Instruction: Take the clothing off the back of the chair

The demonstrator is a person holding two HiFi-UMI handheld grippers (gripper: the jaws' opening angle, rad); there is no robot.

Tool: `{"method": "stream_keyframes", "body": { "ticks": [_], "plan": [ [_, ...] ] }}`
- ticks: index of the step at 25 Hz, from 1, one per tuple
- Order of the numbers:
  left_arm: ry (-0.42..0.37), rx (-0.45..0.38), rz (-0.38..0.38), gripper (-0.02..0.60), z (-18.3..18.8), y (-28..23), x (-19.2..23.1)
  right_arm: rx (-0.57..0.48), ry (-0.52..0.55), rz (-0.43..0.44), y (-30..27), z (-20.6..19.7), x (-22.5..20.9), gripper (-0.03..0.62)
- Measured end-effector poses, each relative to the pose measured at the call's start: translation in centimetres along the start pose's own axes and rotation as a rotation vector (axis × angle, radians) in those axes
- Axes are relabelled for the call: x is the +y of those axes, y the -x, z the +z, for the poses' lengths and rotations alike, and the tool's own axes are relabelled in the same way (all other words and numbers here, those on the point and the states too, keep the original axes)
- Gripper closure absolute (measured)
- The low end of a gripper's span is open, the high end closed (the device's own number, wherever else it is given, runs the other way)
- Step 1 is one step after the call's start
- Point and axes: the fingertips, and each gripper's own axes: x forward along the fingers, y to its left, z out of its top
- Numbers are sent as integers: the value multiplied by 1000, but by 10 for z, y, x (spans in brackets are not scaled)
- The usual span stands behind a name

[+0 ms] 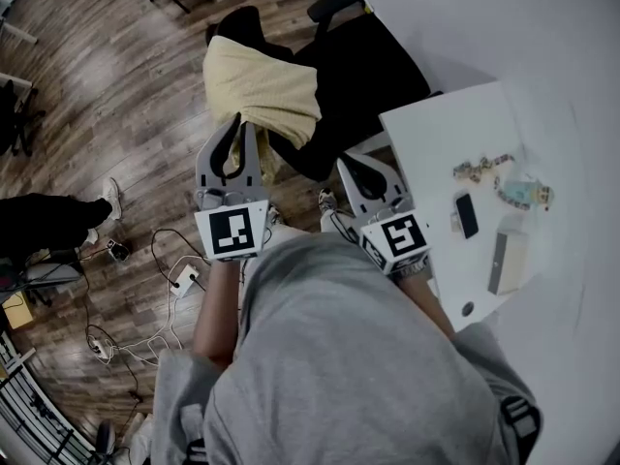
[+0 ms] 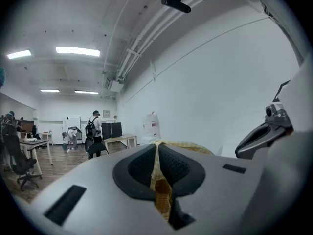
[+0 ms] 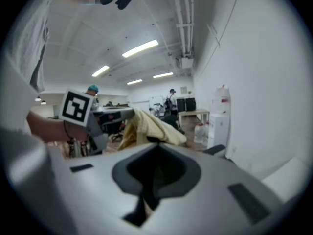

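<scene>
Over top edge of chair back, found yellow garment draped, not yet off. Noted left tool clamped narrow on its hanging hem; right tool pinched together, apparently empty. Judged grip done; lifting clear of chair left to do.

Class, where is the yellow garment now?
Head view, upper centre: the yellow garment lies over the black chair's back, left of the white table, its lower edge pinched in the left gripper.
</scene>
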Motion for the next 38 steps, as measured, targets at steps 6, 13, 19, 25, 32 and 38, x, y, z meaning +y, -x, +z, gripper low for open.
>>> {"method": "stream_keyframes", "body": {
  "ticks": [6, 13, 19, 25, 32, 38],
  "plan": [
    [-10, -13, -26, 535, 6, 0, 1, -10, -14, -30, 2, 1, 2, 559],
    [-23, -42, -45, 535, 18, -2, 10, -23, -21, -51, 0, 3, 10, 560],
    [-40, -68, -65, 535, 30, -3, 18, -30, -36, -80, -1, 1, 15, 560],
    [-47, -88, -82, 535, 41, 0, 31, -30, -47, -109, -3, 2, 28, 559],
    [-64, -121, -92, 535, 53, 6, 41, -40, -58, -129, -4, 0, 39, 560],
    [-74, -149, -87, 535, 61, 15, 53, -51, -62, -137, -6, 0, 50, 560]
  ]
}}
